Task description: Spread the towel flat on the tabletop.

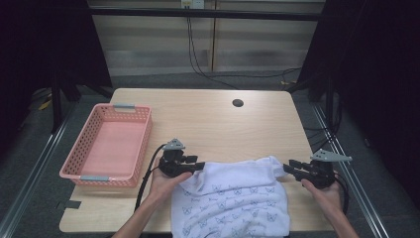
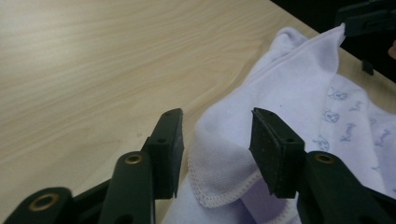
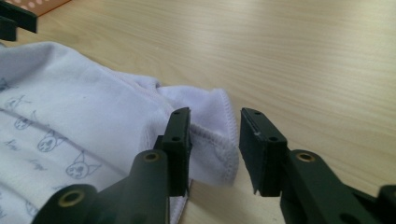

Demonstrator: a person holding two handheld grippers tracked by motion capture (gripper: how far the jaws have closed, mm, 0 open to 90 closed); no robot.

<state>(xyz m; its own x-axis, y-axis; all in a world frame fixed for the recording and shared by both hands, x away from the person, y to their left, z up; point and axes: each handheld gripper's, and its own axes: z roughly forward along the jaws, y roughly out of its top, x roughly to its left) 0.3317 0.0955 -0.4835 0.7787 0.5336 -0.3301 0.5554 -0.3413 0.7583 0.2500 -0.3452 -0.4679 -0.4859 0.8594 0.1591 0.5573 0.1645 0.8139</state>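
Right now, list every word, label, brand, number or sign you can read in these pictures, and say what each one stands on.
No readable text anywhere.
White garment: printed with small cat-face drawings and squiggles, clearest in the right gripper view; the squiggles are too small and blurred to read as words.
Pink basket: no label to be seen.
Table: bare wood grain, no markings.

Lab, railed rig (image 1: 29,163), black curtains (image 1: 381,74), cables (image 1: 198,59)

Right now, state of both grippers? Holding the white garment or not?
Left gripper: open, a hemmed fold of the white garment lies between the jaws, pads not pressing it.
Right gripper: open, the garment's sleeve hem sits between the jaws, not clamped.
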